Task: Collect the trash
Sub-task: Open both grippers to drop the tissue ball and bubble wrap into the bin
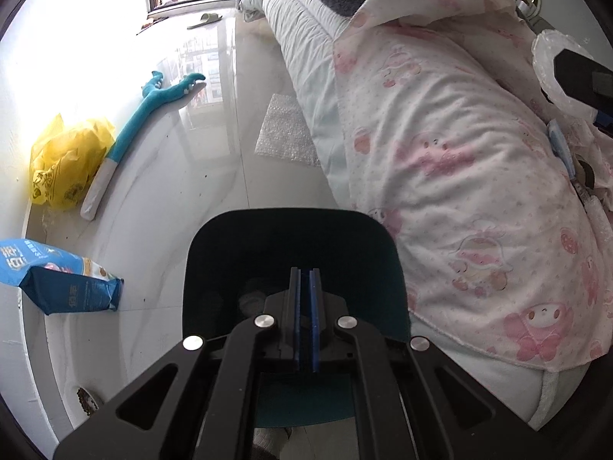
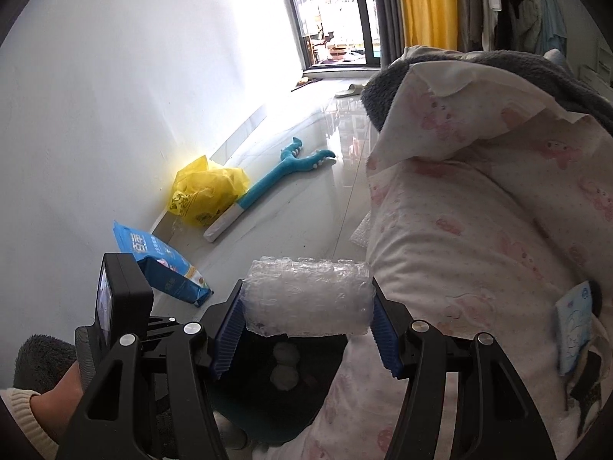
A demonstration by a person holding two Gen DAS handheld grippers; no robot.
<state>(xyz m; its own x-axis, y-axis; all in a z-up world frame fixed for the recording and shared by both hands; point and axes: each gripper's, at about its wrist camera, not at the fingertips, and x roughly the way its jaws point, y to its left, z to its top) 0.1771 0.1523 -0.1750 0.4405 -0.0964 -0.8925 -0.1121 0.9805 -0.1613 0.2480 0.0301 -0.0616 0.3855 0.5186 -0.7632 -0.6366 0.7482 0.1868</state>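
While right gripper (image 2: 308, 306) clamps bubble-wrap roll (image 2: 306, 295), left gripper (image 1: 305, 287) pressed together, seemingly empty, over bin (image 1: 230, 253).

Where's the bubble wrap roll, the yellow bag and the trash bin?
bubble wrap roll (image 2: 308, 295), right wrist view, middle of the roll.
yellow bag (image 1: 69, 161), left wrist view, crumpled middle.
trash bin (image 1: 237, 245), left wrist view, dark inner wall near the rim.
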